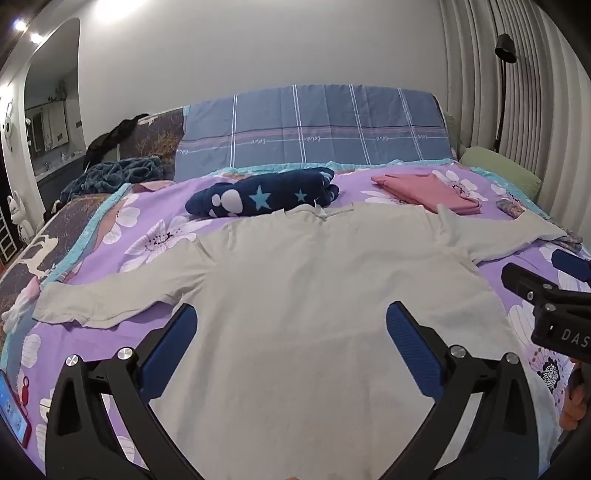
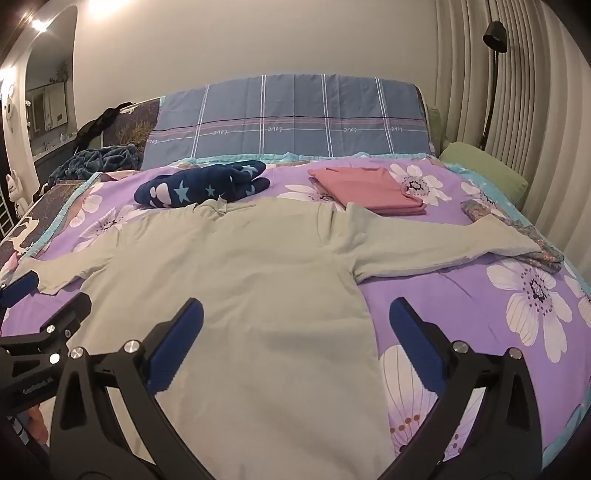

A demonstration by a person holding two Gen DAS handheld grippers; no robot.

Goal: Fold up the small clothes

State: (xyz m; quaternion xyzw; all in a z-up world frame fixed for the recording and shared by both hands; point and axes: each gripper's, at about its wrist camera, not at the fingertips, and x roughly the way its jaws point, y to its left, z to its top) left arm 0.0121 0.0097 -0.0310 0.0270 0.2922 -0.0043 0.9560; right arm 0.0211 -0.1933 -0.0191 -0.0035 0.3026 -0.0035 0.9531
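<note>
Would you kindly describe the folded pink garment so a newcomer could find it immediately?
Start at the bed's purple floral cover. Beyond the spread-out pale long-sleeved shirt, towards the blue plaid headboard cover, lie two bundles. The pink garment is the flat, neatly folded, plain one on the right; the navy starred bundle is lumpy.

Dim warm indoor light, ceiling lights (image 1: 27, 31) flaring at upper left, glare patch washing the wall (image 2: 110, 7), soft faint shadows, strong fisheye bending at the edges, black corner vignette, slightly soft focus, right wrist view yellower
</note>
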